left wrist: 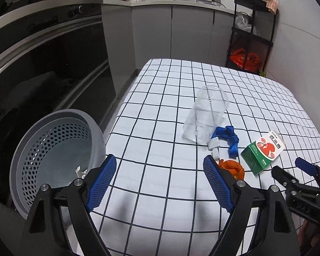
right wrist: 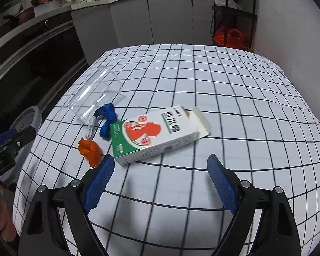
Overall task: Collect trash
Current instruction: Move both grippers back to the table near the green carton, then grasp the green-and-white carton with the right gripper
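On the checked tablecloth (left wrist: 160, 170) lie a clear plastic cup (left wrist: 204, 115) on its side, a blue crumpled wrapper (left wrist: 229, 137), an orange peel (left wrist: 232, 167) and a green-and-white carton (left wrist: 263, 151). My left gripper (left wrist: 160, 168) is open and empty above the cloth, left of the peel. In the right wrist view, my right gripper (right wrist: 161, 166) is open and empty just in front of the carton (right wrist: 157, 133), with the peel (right wrist: 89, 149), the wrapper (right wrist: 107, 117) and the cup (right wrist: 96, 91) to its left. The right gripper also shows in the left wrist view (left wrist: 288, 168).
A grey perforated bin (left wrist: 53, 149) stands off the table's left edge with a scrap of paper (left wrist: 80, 170) inside. A dark oven front (left wrist: 42, 64) and grey cabinets (left wrist: 170, 32) lie beyond. A black rack (left wrist: 251, 34) with red bags stands at the back right.
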`<state>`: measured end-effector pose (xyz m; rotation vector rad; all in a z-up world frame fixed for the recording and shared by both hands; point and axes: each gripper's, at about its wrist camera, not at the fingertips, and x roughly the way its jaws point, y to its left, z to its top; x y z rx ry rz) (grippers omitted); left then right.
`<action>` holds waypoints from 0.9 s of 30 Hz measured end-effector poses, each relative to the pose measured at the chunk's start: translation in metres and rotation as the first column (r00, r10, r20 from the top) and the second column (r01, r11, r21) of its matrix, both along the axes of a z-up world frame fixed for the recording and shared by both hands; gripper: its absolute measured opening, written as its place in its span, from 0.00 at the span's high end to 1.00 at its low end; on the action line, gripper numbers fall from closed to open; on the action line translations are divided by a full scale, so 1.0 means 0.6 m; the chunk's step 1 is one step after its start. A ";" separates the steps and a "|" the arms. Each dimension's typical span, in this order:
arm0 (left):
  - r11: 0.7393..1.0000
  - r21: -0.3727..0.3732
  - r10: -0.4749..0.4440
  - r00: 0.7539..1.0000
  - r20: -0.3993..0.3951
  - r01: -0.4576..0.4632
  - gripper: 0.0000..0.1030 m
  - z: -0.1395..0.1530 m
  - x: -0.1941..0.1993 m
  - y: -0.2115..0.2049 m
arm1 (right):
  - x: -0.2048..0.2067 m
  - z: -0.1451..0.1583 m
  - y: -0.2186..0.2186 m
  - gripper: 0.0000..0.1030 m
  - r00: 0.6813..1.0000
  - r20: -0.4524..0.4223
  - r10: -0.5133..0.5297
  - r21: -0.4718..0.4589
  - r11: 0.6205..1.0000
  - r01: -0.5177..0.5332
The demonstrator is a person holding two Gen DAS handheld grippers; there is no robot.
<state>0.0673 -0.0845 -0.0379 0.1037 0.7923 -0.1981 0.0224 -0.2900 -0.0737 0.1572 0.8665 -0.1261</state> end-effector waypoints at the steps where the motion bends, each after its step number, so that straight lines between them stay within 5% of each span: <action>1: 1.000 0.000 0.001 1.000 -0.001 -0.001 0.21 0.000 0.001 0.002 | 0.004 -0.003 0.009 0.18 1.000 -0.002 -0.004 -0.017 1.000 0.004; 13: 1.000 -0.003 -0.002 1.000 -0.010 0.002 0.21 -0.002 0.002 0.008 | 0.026 -0.026 0.021 0.18 0.996 -0.051 -0.071 -0.050 0.996 0.069; 27: 1.000 0.003 -0.009 1.000 -0.009 0.009 0.21 -0.004 -0.003 -0.001 | 0.004 -0.030 -0.070 0.18 0.978 -0.058 -0.202 -0.035 0.979 0.201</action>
